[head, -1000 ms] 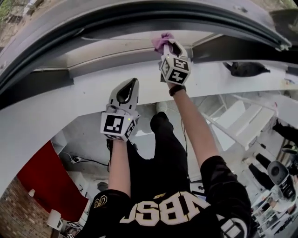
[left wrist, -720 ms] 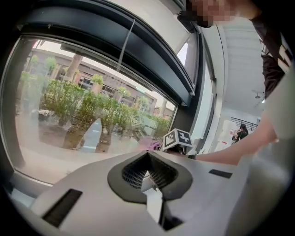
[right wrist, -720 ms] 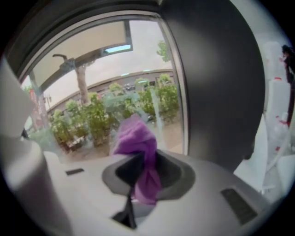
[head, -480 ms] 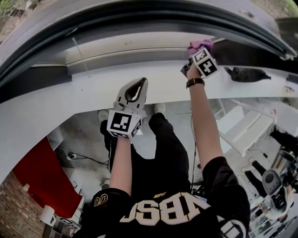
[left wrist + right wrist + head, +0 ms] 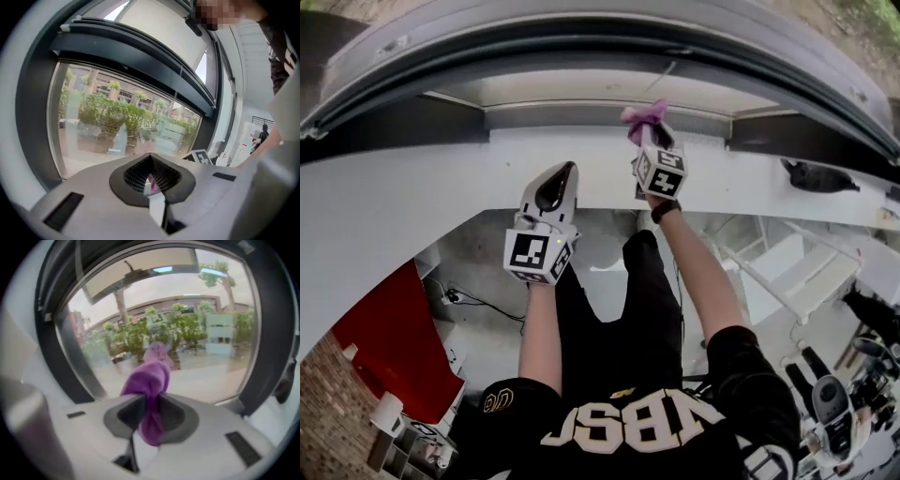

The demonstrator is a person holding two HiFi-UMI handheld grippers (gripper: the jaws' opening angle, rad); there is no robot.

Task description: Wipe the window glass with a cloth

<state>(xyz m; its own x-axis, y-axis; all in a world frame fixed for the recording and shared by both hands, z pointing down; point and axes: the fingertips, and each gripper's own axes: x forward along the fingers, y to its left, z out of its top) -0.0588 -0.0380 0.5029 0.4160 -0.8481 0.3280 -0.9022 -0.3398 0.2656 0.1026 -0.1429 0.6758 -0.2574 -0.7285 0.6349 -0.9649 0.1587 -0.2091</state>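
Right gripper view: my right gripper (image 5: pixel 149 405) pinches the purple cloth (image 5: pixel 151 376), bunched end at the window glass (image 5: pixel 211 357). My left gripper (image 5: pixel 152 180) is pressed together, empty, short of the glass.

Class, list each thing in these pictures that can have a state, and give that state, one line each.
Purple cloth: bunched, tip up against the window glass.
Right gripper: shut on the purple cloth.
Left gripper: shut, holding nothing, held lower than the right gripper.
Window glass: see-through, mirroring the cloth's tip.

Cloth (image 5: pixel 150 380) in R gripper (image 5: pixel 149 401), at glass (image 5: pixel 206 357) (L gripper (image 5: pixel 563 172) left).
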